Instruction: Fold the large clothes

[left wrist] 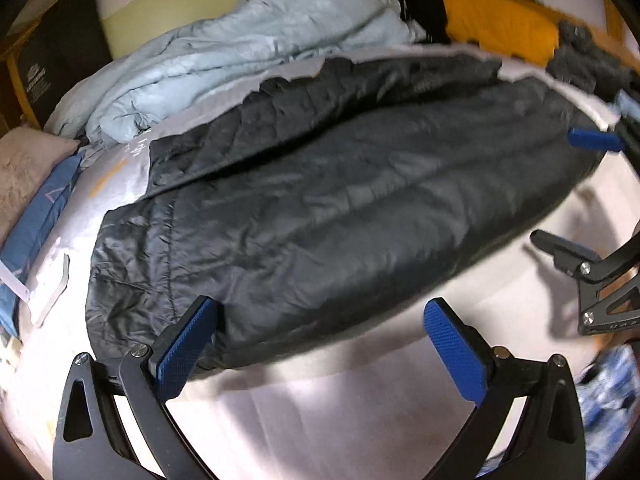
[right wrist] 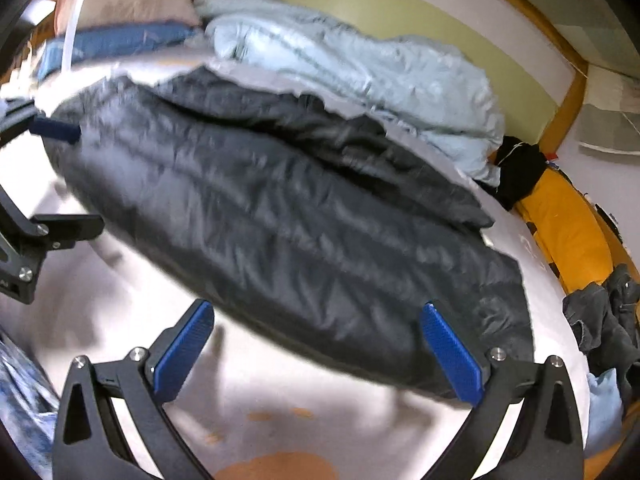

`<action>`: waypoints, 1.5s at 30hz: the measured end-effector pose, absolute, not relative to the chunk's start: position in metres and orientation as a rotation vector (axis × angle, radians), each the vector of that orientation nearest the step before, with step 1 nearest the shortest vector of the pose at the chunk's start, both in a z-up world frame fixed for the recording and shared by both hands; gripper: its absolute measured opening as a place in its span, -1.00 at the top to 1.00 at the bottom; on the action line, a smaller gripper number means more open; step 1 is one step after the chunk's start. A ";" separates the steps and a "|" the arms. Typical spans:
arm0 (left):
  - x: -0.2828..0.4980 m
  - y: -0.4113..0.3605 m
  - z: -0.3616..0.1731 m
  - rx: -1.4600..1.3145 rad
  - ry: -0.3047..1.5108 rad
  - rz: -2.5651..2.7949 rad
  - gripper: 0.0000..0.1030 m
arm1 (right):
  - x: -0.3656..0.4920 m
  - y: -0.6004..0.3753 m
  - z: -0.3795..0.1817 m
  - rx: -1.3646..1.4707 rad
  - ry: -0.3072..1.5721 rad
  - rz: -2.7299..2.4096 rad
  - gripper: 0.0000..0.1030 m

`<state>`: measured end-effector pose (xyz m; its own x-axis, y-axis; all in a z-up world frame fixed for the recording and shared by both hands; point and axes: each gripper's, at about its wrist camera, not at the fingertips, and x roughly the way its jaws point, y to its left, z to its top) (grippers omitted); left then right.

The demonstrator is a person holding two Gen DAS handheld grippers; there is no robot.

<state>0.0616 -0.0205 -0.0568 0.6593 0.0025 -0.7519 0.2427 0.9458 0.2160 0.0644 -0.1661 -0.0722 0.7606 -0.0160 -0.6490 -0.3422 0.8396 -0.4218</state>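
Dark quilted jacket point(left wrist: 340, 200) between left gripper point(left wrist: 320, 344) and right gripper point(right wrist: 318, 344), jaws wide

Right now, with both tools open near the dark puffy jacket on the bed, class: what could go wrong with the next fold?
1. The dark quilted puffy jacket is slick and bulky, so a shallow pinch may slip off.
2. The left tool hovers at the hem and could also catch the pale sheet beneath.
3. The crumpled light blue blanket crowds the far edge and may snag a fold.
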 end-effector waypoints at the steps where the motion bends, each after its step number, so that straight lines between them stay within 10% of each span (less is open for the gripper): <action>1: 0.064 -0.022 -0.061 0.333 0.848 -0.114 -0.99 | 0.066 -0.165 -0.077 -0.576 0.687 0.164 -1.00; 16: 0.097 0.036 -0.072 0.201 0.864 0.166 -0.95 | 0.107 -0.244 -0.062 -0.272 0.773 -0.114 -1.00; 21: 0.086 0.037 -0.052 0.183 0.781 0.153 -0.02 | 0.101 -0.250 -0.045 -0.226 0.708 -0.104 -0.94; 25: 0.074 0.042 -0.027 0.151 0.713 0.138 0.48 | 0.095 -0.249 -0.031 -0.193 0.660 -0.059 -0.26; 27: 0.068 0.042 -0.018 0.141 0.700 0.116 0.50 | 0.091 -0.248 -0.026 -0.187 0.641 -0.027 0.33; 30: 0.054 0.038 -0.010 0.170 0.699 0.117 0.53 | 0.084 -0.248 -0.020 -0.170 0.636 0.009 0.51; 45: -0.009 0.060 0.034 0.050 0.797 0.002 0.48 | 0.018 -0.257 0.018 -0.161 0.629 0.115 0.48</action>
<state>-0.0092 0.0603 0.0341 0.6987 0.0201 -0.7151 0.0174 0.9988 0.0450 0.0184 -0.2569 0.0177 0.8029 0.0578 -0.5933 -0.1556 0.9811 -0.1150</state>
